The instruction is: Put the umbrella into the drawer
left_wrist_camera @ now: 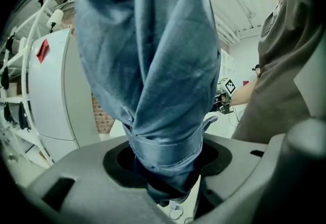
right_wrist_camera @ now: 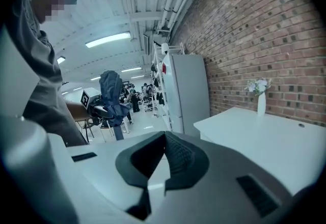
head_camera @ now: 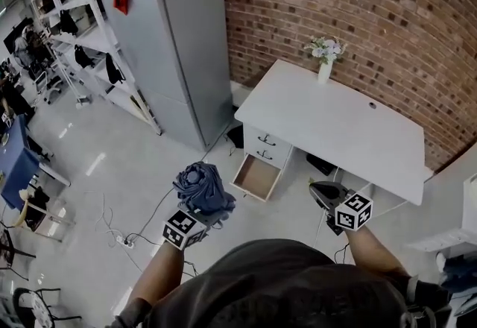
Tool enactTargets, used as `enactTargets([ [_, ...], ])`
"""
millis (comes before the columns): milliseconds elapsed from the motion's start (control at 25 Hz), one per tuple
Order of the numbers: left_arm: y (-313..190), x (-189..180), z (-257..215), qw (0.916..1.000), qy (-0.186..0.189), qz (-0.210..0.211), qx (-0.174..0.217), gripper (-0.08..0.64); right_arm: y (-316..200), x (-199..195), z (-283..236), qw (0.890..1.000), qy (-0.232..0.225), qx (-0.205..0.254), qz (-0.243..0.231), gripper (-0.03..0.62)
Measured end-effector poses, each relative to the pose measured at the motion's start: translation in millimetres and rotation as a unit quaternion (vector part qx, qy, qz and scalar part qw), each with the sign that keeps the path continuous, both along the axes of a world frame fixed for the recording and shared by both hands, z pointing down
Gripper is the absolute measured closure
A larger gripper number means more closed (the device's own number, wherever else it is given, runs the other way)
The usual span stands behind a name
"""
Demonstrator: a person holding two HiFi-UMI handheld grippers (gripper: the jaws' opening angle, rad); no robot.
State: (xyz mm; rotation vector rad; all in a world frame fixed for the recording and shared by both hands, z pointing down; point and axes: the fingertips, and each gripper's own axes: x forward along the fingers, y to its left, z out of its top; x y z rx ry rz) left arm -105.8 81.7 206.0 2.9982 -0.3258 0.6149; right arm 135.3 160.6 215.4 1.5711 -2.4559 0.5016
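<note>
Umbrella [head_camera: 203,186], folded blue fabric, is clamped in our left claw [head_camera: 205,211] — its loose cloth may snag the rim of the open wood-lined drawer [head_camera: 257,177]; right claw [head_camera: 326,192] closed, empty.

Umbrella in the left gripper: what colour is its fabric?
Greyish blue umbrella; clearest in the left gripper view.
</note>
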Motion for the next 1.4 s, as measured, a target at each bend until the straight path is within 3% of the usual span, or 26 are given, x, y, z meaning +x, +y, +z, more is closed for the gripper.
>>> enactTargets([
  [240, -34.2, 39.3, 20.0, 0.9997, -0.009, -0.012, -0.017, 0.319, -36.9, 31.9, 19.0, 1.0, -0.008, -0.013, -0.025, 0.6],
  [360, -45.0, 68.2, 27.5, 0.9991, -0.017, -0.036, -0.014, 0.319, -59.4, 56.7, 31.1, 0.998, -0.017, -0.013, -0.062, 0.6],
  [480, -53.1, 95.1, 30.5, 0.9962, -0.02, -0.083, -0.016, 0.319, -87.5, 78.2, 35.9, 0.993, -0.025, -0.004, -0.115, 0.6],
  [680, -57.7, 131.3, 34.0, 0.9827, -0.024, -0.174, -0.058, 0.319, -114.9, 102.2, 37.4, 0.978, -0.043, 0.002, -0.206, 0.6],
  [800, -64.5, 151.2, 33.8, 0.9771, -0.04, -0.2, -0.062, 0.319, -132.6, 112.3, 35.8, 0.969, -0.065, 0.01, -0.236, 0.6],
  [1000, -85.8, 154.4, 47.7, 0.979, -0.068, -0.182, -0.062, 0.319, -154.8, 90.9, 50.2, 0.966, -0.077, 0.011, -0.246, 0.6],
  [1240, -141.1, 93.2, 111.2, 0.9888, -0.073, -0.105, -0.077, 0.319, -194.0, 26.9, 97.3, 0.98, -0.047, 0.029, -0.192, 0.6],
  [1400, -174.3, 47.5, 187.4, 0.9872, -0.117, -0.052, -0.094, 0.319, -220.8, -9.5, 170.6, 0.99, -0.02, 0.0, -0.143, 0.6],
])
